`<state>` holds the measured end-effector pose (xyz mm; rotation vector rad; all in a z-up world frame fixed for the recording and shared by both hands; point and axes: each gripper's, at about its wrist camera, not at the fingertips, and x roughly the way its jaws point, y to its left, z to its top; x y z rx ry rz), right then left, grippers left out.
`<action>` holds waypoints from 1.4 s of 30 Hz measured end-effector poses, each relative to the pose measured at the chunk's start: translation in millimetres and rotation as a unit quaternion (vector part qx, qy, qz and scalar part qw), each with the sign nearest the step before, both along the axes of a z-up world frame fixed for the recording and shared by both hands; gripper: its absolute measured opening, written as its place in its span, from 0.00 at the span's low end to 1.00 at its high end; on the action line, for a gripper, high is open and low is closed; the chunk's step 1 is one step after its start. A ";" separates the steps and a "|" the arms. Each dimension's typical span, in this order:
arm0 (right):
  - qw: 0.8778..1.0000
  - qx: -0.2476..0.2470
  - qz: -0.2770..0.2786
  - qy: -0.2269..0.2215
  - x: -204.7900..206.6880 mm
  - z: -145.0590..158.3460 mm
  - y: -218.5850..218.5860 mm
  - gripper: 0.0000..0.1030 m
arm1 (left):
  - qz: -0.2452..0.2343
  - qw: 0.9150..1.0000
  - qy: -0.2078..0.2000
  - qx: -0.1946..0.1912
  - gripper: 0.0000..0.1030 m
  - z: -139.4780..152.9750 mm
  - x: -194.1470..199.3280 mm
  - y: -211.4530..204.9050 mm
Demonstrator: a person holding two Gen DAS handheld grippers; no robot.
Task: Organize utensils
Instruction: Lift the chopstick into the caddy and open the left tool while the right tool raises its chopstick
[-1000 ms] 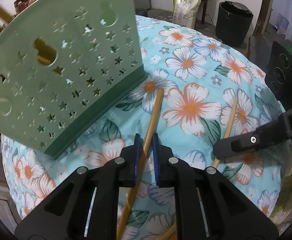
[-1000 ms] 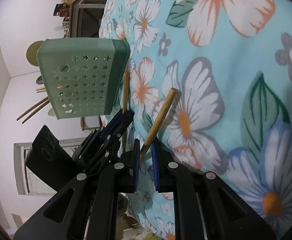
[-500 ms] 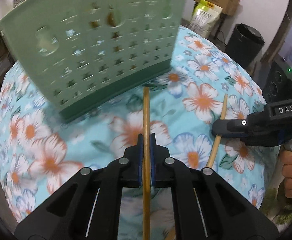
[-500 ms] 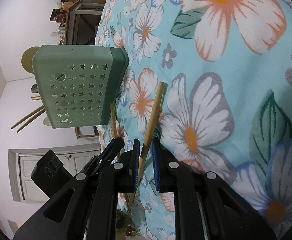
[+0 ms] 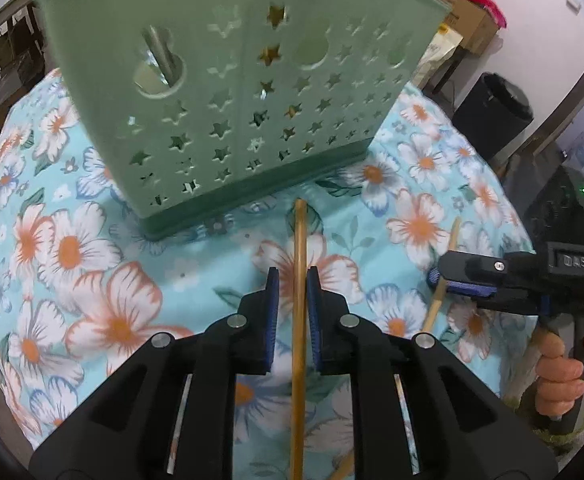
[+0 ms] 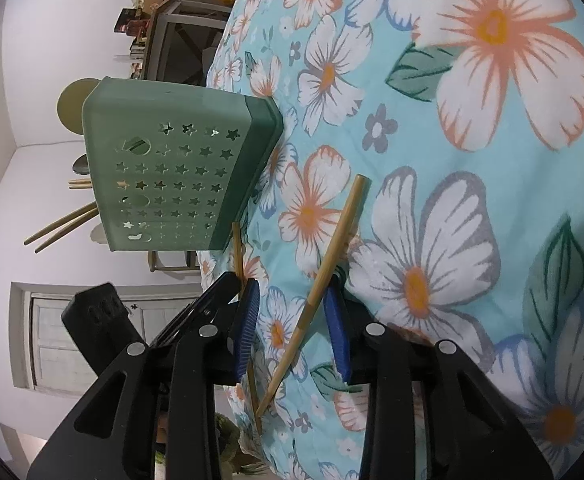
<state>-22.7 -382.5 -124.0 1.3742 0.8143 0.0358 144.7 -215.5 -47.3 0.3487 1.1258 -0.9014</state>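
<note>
— Start wide: what's on the table?

— The flowered tablecloth (image 5: 92, 280) covers everything, and the green utensil holder (image 5: 232, 92) with star cut-outs stands at the far side. In the right wrist view a few chopsticks and a spoon already poke out of its top. Two loose chopsticks lie on the cloth in front of it.

— And the grippers?

— The left gripper (image 5: 293, 300) straddles the left chopstick (image 5: 299, 272). Its jaws are opening; I can see a sliver of space on each side of the stick, so the pads don't look pressed on it. The stick runs straight along the line of the fingers, far tip just short of the holder's base.

— The other one?

— The right gripper (image 6: 292, 320) has its jaws opening too, clearly apart, with the right chopstick (image 6: 324, 276) lying slantwise between the pads, closer to the right-hand pad and, I think, resting on the cloth. Its blunt end points up and away, its thin tip back under the gripper. The two thin tips nearly cross near the table edge.

— So what matters next?

— I'd judge the holder's opening, which sits high above both sticks. The left one is nearer its base and already aimed at it.

— The sticks themselves?

— Plain pale bamboo, tapered, slim, likely to roll.
</note>
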 end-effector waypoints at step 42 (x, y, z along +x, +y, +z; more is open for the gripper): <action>0.938 -0.336 0.020 -0.079 -22.9 135.4 36.2 0.08 | 0.074 0.962 -0.132 -0.228 0.04 159.5 -31.2 47.6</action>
